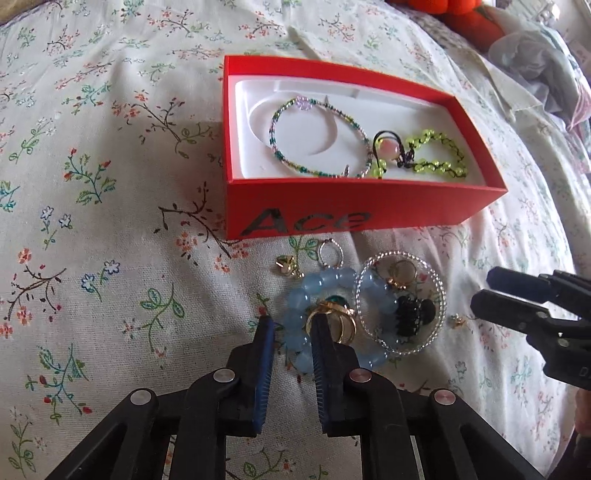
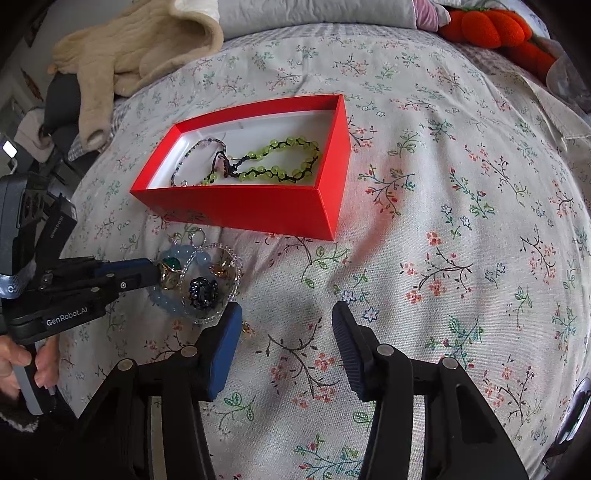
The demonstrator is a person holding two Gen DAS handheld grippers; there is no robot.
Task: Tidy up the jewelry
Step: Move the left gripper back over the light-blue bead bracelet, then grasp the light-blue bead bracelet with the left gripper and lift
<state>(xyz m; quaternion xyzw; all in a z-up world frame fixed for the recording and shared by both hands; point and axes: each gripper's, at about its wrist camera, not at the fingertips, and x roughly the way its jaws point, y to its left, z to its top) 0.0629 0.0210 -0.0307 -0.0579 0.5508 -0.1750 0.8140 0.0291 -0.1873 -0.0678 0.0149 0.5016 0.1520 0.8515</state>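
Note:
A red box [image 1: 332, 206] [image 2: 266, 206] lies open on the flowered bedspread. It holds a multicolour bead bracelet [image 1: 319, 142] and a green bead bracelet [image 1: 437, 157] [image 2: 280, 160]. In front of it lies a jewelry pile: a blue bead bracelet [image 1: 295, 306], a clear bead bracelet [image 1: 436, 295], a gold ring with a green stone [image 1: 332, 314] [image 2: 170, 271], a black piece [image 1: 410, 314] [image 2: 202, 290] and small gold pieces. My left gripper [image 1: 291, 325] is open, its jaws straddling the blue bracelet's left side beside the gold ring. My right gripper [image 2: 286, 314] is open and empty right of the pile.
A small gold earring [image 1: 457, 320] lies right of the pile, and a gold charm [image 1: 284, 265] left of it. A beige cloth [image 2: 133, 44] and an orange plush [image 2: 491, 26] lie at the bed's far side.

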